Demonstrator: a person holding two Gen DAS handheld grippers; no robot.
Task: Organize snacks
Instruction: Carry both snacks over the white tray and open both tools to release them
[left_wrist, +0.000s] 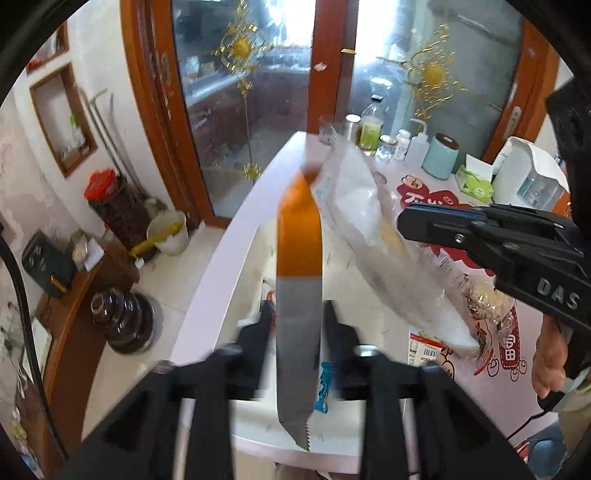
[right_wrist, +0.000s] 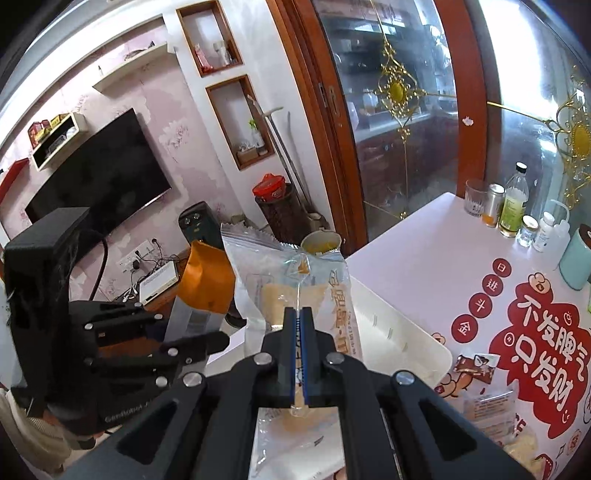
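My left gripper is shut on an orange and silver snack packet, held upright above a white tray; it also shows in the right wrist view. My right gripper is shut on a clear bread packet, held over the white tray. In the left wrist view the right gripper holds that clear packet just right of the orange packet. A small blue packet lies in the tray.
The pink table carries bottles, jars and a glass at the far end, a teal canister, a tissue box and more snack packets at the right. The floor lies left of the table.
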